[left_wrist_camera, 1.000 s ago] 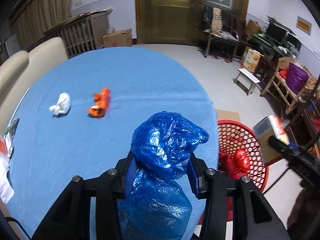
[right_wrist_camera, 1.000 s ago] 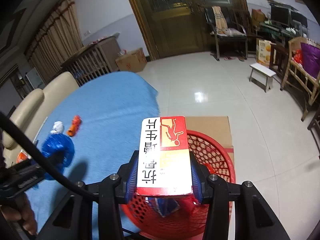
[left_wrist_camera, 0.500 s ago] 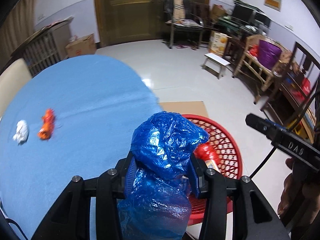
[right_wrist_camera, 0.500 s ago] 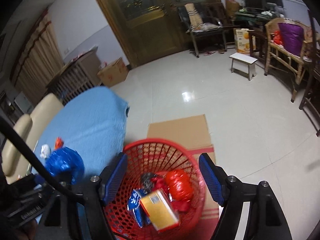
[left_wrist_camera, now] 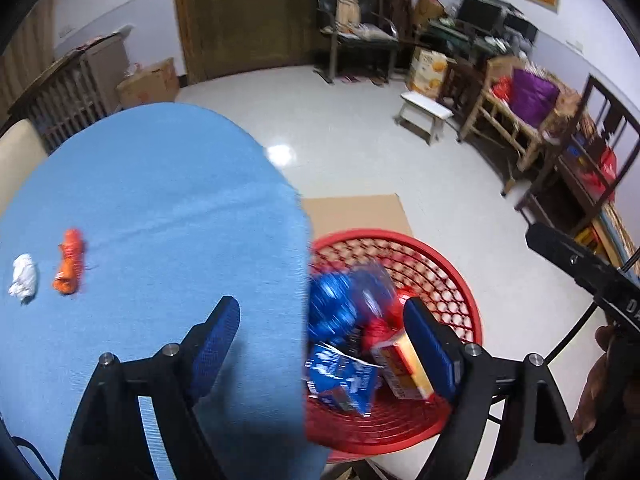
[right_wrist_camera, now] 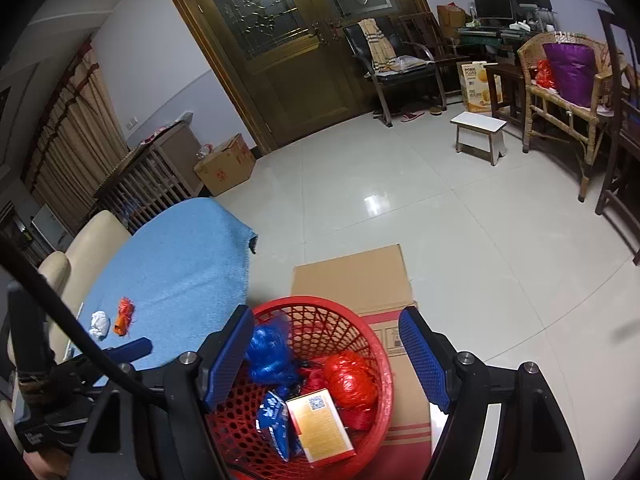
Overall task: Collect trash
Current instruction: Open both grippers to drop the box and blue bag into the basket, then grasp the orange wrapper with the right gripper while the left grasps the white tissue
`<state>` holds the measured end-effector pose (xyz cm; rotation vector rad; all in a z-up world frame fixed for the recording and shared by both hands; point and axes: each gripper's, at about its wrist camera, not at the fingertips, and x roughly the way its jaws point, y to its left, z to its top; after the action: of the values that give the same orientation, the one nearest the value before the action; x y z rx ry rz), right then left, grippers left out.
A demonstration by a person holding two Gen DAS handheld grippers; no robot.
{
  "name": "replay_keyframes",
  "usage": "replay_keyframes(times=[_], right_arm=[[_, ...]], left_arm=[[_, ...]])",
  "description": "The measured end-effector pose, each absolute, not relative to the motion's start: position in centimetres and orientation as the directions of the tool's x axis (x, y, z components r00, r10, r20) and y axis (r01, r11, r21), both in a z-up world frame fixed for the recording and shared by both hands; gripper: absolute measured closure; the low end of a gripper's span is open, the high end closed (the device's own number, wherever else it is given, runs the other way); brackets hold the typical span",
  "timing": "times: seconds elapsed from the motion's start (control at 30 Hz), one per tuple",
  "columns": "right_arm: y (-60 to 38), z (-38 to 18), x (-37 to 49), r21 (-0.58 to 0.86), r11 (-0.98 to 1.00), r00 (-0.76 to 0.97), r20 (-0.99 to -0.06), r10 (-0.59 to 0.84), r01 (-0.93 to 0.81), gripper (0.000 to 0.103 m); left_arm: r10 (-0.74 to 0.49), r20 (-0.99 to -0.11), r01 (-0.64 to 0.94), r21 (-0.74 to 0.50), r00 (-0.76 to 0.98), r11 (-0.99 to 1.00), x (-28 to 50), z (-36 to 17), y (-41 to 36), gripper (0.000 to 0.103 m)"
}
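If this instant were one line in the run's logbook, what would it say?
left gripper: open, empty | right gripper: open, empty | blue bag: in red basket | white wad, orange scrap: on table

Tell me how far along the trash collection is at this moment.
Done: the blue bag, red bag, yellow box and blue packet lie in the red basket. In hand: nothing; the left gripper and right gripper are both open and empty. Left: the white wad and orange wrapper on the blue table.
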<state>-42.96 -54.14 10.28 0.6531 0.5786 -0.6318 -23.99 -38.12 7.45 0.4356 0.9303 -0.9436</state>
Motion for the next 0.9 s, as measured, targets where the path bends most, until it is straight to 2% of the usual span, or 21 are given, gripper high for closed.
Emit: replay_keyframes(times=[0.17, 0.43, 0.6, 0.9], right_arm=[[-53.0, 11.0, -40.7, 0.352, 0.672, 0.681, -0.662, -0.313, 0.651, 0.025], [-47.8, 12.3, -33.3, 0.323, 0.795, 0.715, -0.673, -0.189, 0.514, 0.025], [-43.2, 12.2, -27.6, 0.331, 0.849, 0.718, -0.691, -0.08, 0.413, 0.025], [-35.7, 10.9, -16.1, 0.311, 0.908, 0.669, -0.741, 0.048, 0.28, 0.025]], left_arm=[[-0.483, -0.813, 0.741, -0.097, 0.326, 0.665, -20.2, 8.0, -32.3, 0.019], [-0.362, -0.826, 0.525, -0.096, 0.432, 0.846, -15.1, 5.9, -19.9, 0.019], [-0.304, -0.832, 0.416, -0.098, 0.465, 0.904, -13.1, 5.1, -13.5, 0.019], [-0.293, -0.829, 0.291, -0.165, 0.477, 0.942, -11.6, 4.1, -6.6, 0.019]])
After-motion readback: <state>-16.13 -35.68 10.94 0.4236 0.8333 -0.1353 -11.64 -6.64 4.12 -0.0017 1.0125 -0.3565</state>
